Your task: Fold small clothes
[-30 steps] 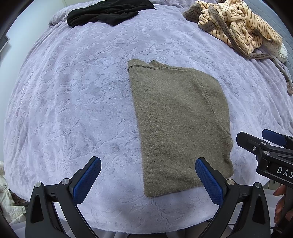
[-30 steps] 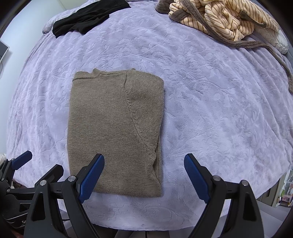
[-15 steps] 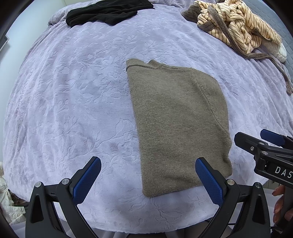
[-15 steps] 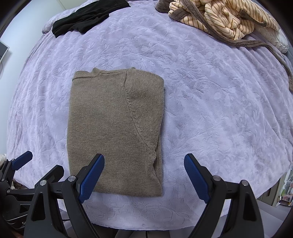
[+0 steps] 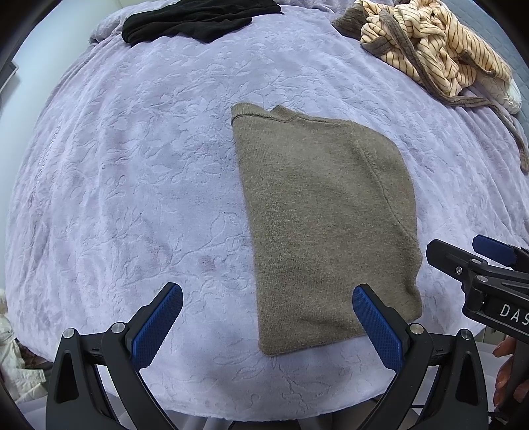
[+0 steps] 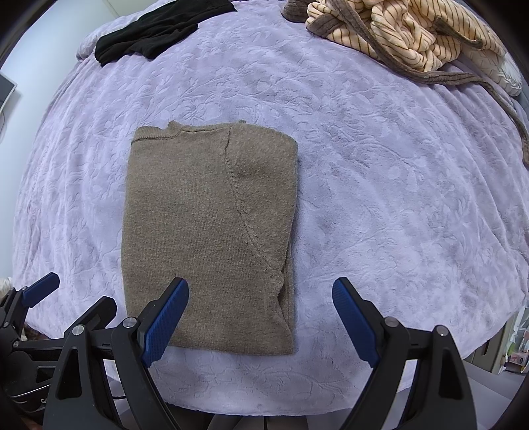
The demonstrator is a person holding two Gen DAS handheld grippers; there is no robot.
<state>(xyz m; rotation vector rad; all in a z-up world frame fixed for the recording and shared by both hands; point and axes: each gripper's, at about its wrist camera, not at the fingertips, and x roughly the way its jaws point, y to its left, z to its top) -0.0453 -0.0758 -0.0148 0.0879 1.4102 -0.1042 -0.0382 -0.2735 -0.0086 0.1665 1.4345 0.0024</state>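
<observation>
An olive-brown knit sweater [image 5: 324, 215] lies folded lengthwise into a flat rectangle on the lilac blanket [image 5: 132, 182], collar at the far end. It also shows in the right wrist view [image 6: 211, 231]. My left gripper [image 5: 264, 317] is open and empty, above the sweater's near left corner. My right gripper [image 6: 261, 314] is open and empty, above the sweater's near right corner. The right gripper also shows at the right edge of the left wrist view [image 5: 479, 261], and the left gripper at the left edge of the right wrist view [image 6: 43, 284].
A black garment [image 5: 195, 20] lies at the far left of the bed. A striped cream and brown garment [image 5: 429, 43] is heaped at the far right. The bed's near edge runs just below the sweater's hem. Shelving shows at the lower right [image 6: 515, 350].
Both grippers have crept slightly forward and lower toward the sweater's near hem. The sweater has not moved and both grippers stay open.
</observation>
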